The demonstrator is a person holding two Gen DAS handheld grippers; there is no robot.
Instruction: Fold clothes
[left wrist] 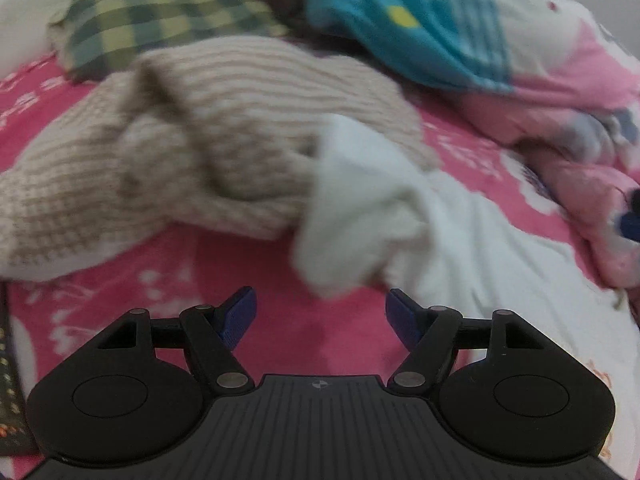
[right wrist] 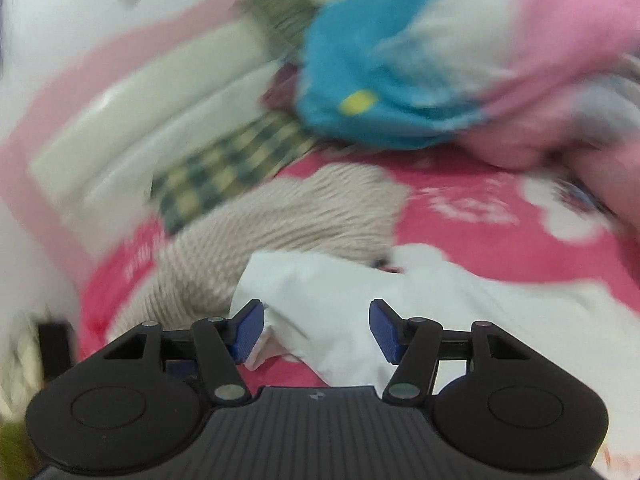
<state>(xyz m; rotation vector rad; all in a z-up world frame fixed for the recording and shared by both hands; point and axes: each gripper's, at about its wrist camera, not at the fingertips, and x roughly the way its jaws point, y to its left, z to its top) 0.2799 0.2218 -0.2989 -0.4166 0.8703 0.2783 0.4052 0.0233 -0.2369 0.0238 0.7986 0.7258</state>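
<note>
A white garment (left wrist: 400,216) lies crumpled on the pink bedspread (left wrist: 288,320), partly against a beige knitted sweater (left wrist: 192,136). My left gripper (left wrist: 321,316) is open and empty, hovering over bare bedspread just short of the white garment. In the right wrist view the white garment (right wrist: 340,300) lies right in front of my right gripper (right wrist: 317,330), which is open with the cloth between and below its blue pads (right wrist: 249,330). The beige sweater (right wrist: 280,220) lies behind it. Both views are motion blurred.
A green checked cloth (left wrist: 160,20) lies at the back left. A bunched blue, white and pink quilt (left wrist: 500,40) fills the back right and shows in the right wrist view (right wrist: 460,60). A cream headboard (right wrist: 160,120) and a dark object (left wrist: 8,380) at the left edge.
</note>
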